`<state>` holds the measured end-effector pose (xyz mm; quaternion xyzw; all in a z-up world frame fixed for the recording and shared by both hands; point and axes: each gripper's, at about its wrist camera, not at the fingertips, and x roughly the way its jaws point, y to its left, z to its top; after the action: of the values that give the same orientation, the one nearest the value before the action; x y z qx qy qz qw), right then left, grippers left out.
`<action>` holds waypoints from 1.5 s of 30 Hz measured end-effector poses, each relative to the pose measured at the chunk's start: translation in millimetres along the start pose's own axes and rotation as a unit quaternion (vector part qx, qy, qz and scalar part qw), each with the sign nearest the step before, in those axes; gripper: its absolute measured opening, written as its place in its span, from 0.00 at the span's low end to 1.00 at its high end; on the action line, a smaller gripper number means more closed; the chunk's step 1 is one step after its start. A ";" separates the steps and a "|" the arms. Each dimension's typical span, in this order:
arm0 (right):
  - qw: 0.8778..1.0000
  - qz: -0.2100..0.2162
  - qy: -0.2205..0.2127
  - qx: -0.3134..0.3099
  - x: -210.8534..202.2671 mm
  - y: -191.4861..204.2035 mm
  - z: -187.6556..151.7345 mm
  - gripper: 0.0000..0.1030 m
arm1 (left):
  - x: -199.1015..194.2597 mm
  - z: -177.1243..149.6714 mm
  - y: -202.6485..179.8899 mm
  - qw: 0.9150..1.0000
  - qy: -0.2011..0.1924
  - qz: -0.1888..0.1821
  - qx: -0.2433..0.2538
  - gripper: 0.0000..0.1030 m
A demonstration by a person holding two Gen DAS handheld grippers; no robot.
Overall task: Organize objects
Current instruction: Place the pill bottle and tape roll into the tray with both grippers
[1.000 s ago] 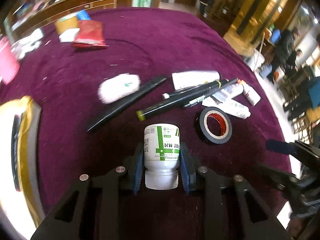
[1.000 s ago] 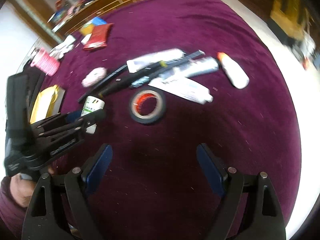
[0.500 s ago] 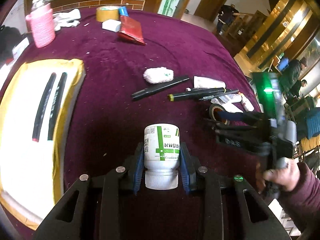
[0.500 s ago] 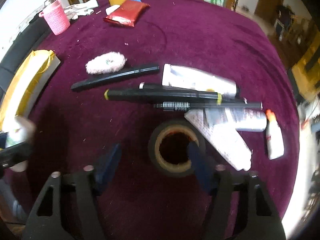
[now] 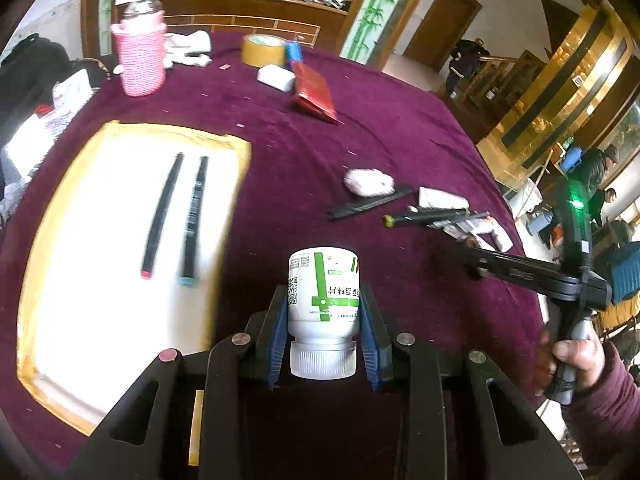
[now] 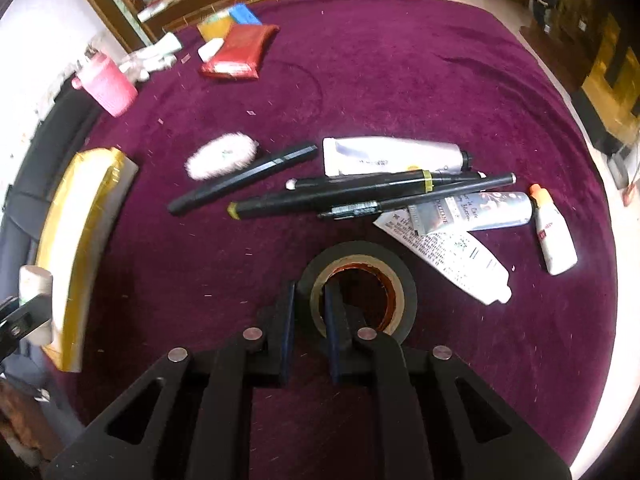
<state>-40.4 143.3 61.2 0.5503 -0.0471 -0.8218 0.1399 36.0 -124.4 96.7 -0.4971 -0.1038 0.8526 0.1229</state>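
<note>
On the desk's (image 5: 400,128) left side I see a yellow-rimmed tray (image 5: 120,136) holding two pens; my left tongs (image 5: 323,320), tilted downward, grip the white bottle (image 5: 323,284) cap-first, its length running away from me. Rightward, my right tongs (image 6: 308,312) have just closed, pinching the black tape roll's (image 6: 404,280) wall, below crossed markers and tubes.

left gripper (image 5: 323,316) clamps white bottle (image 5: 323,292) | two pens (image 5: 176,216) on tray (image 5: 36,264)
</note>
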 end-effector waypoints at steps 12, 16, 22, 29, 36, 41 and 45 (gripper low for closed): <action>0.996 0.075 -0.020 -0.035 -14.0 134.9 26.5 0.11 | -7.5 40.2 114.3 0.999 -0.006 0.050 -0.017 0.27; 0.994 0.104 -0.007 -0.046 8.4 189.9 41.3 0.11 | 10.6 51.9 142.0 0.999 0.006 0.048 -0.018 0.27; 0.988 0.145 0.031 -0.052 56.6 264.1 72.4 0.12 | 41.1 57.8 170.6 0.998 0.026 0.041 -0.029 0.27; 0.986 0.146 0.070 -0.050 115.3 311.1 97.9 0.12 | 57.4 55.3 193.4 0.998 0.033 0.005 -0.059 0.27; 0.989 0.100 0.085 -0.063 156.6 328.5 107.5 0.11 | 66.5 54.2 196.4 0.996 0.034 -0.017 -0.076 0.27; 0.990 0.091 0.094 -0.060 168.1 330.3 112.2 0.11 | 67.4 56.9 196.5 0.995 0.027 -0.018 -0.091 0.31; 0.987 0.100 0.110 -0.060 174.2 331.0 111.0 0.12 | 65.6 55.9 192.6 0.995 0.039 -0.023 -0.093 0.36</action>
<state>-145.2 -230.8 25.8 0.6208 -0.0371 -0.7393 0.2584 -64.5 -289.6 12.3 -0.5367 -0.1890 0.8163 0.0996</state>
